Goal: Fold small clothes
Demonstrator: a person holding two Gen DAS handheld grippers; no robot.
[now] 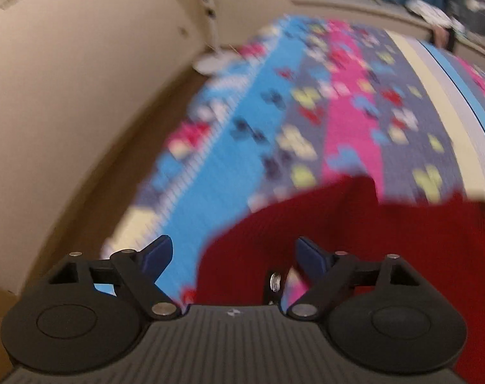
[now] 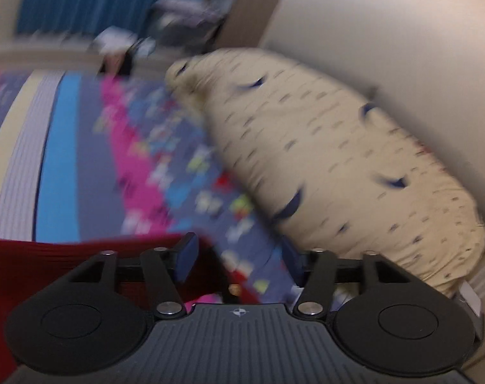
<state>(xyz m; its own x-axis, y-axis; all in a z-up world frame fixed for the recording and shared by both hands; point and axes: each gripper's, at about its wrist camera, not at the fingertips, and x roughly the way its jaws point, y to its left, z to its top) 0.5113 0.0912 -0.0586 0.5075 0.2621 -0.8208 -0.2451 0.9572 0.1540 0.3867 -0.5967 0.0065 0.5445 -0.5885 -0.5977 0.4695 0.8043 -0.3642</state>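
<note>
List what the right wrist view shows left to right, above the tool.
Red garment → striped edge of the patterned bedspread → its pink band → cream spotted pillow → beige wall.

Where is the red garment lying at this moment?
The red garment lies on the patterned bedspread: lower right in the left wrist view, lower left in the right wrist view, just ahead of both open grippers, left gripper and right gripper.
</note>
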